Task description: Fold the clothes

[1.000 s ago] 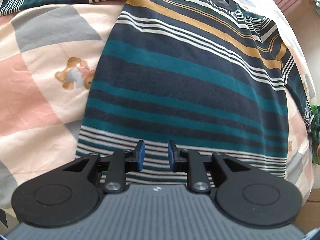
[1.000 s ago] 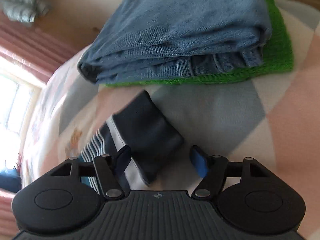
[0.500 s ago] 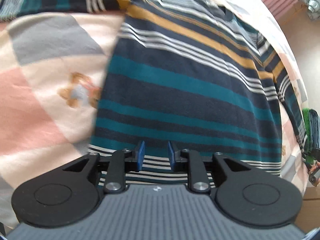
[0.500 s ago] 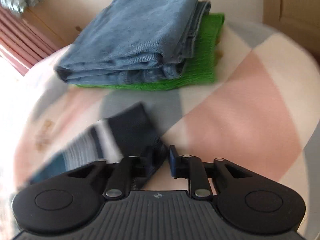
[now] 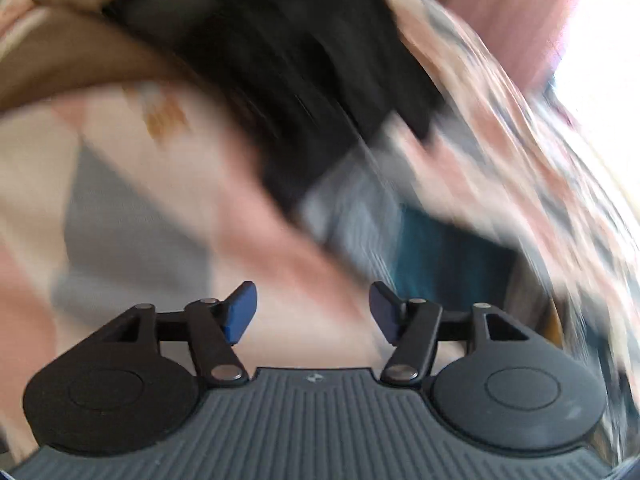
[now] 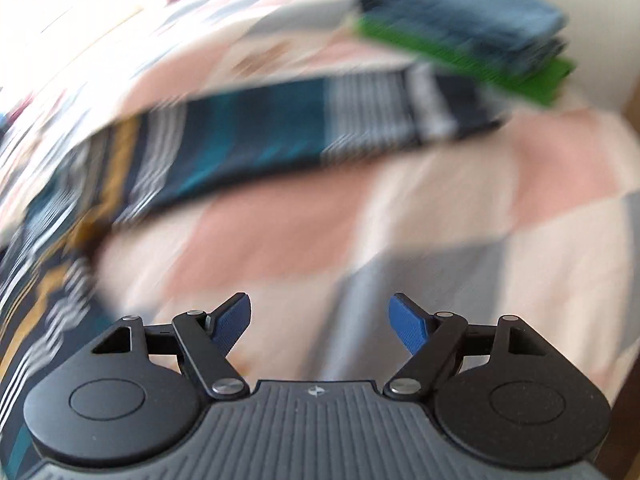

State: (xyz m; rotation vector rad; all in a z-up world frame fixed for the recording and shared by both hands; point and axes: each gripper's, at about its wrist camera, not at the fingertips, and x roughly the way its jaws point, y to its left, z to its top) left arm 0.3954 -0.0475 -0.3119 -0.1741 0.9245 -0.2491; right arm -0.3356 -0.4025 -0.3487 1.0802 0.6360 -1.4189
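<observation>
On the patchwork bedspread (image 6: 304, 236), the striped shirt (image 6: 248, 140) lies sleeve outstretched toward the folded stack (image 6: 472, 36). Left gripper (image 5: 312, 312) and right gripper (image 6: 320, 324) are both opening, nothing between the jaws (views blurred). Step: repositioning. Next, probably: regrasp an edge.

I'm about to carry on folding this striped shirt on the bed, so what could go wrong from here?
1. Both views are badly blurred, so aiming the next grab is risky.
2. The right gripper and left gripper are opening with nothing between the fingers; the striped shirt's sleeve lies loose and could bunch.
3. The sleeve's cuff ends close to the folded jeans on the green item; a sweep might topple that stack.
</observation>
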